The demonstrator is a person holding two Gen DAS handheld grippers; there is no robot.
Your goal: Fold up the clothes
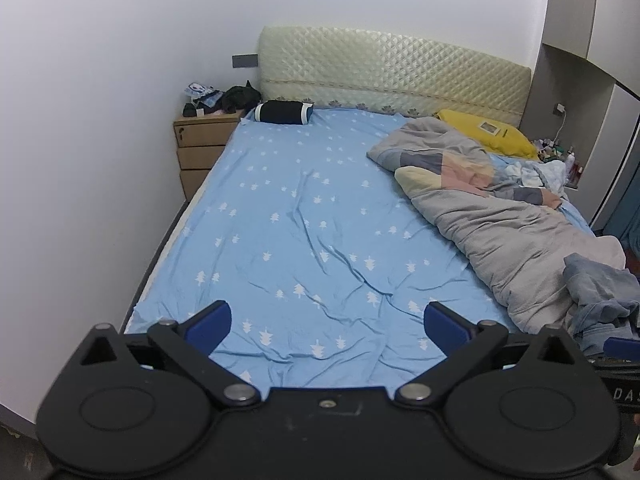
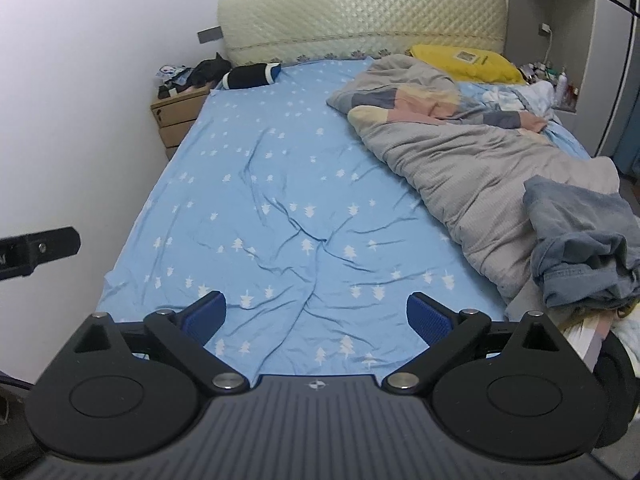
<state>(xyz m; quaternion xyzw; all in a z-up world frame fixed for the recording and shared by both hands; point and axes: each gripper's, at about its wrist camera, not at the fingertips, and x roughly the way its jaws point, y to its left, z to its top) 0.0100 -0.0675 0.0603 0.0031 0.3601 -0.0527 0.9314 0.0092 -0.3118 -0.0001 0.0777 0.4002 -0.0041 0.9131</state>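
The jeans [image 2: 584,248] are lying in a crumpled blue heap at the bottom right corner of the bed, sitting partly on top of the gray blanket [image 2: 460,160], and nothing is touching them. I'm holding my right gripper [image 2: 316,314] over the foot of the bed with its blue pads spread wide and gripping nothing. My left gripper [image 1: 326,322] is hanging the same way just beside it, also wide apart and carrying nothing, with the jeans [image 1: 600,296] off to its right. The blue sheet [image 2: 280,184] with the little white trees is looking pretty wrinkled. Further up, a yellow pillow [image 2: 468,62] is resting by the quilted headboard [image 2: 360,12], and a dark rolled cushion [image 2: 250,76] is sitting in the far left corner next to the wooden nightstand [image 2: 176,116].
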